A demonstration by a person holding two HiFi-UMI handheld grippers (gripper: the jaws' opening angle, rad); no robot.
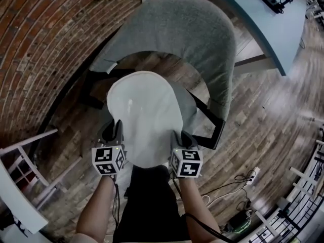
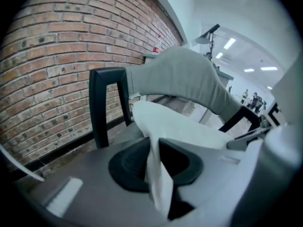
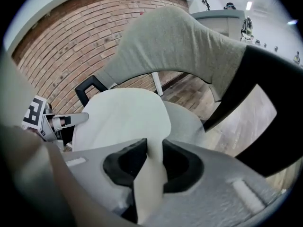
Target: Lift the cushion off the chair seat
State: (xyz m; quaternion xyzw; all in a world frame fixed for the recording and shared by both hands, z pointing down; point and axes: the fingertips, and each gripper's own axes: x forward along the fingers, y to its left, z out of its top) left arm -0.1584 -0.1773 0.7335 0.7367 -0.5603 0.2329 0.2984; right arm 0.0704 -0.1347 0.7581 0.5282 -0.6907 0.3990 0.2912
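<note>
A white seat cushion [image 1: 144, 115] is held at its near edge, tilted up off the grey seat [image 1: 188, 108] of an armchair with a grey fabric back [image 1: 192, 29] and black frame. My left gripper [image 1: 115, 130] is shut on the cushion's near-left edge. My right gripper [image 1: 178, 138] is shut on its near-right edge. In the left gripper view the white cushion [image 2: 175, 126] is pinched into a fold in the left gripper [image 2: 154, 160]. The right gripper view shows the cushion [image 3: 123, 117] pinched the same way in the right gripper [image 3: 154, 157], with the left gripper [image 3: 52, 122] at the far side.
A brick wall [image 1: 45, 39] curves round the left. A white wooden frame [image 1: 25, 161] stands at the lower left. A pale blue table [image 1: 263, 19] is at the upper right. Cables and a power strip [image 1: 248, 178] lie on the wood floor to the right.
</note>
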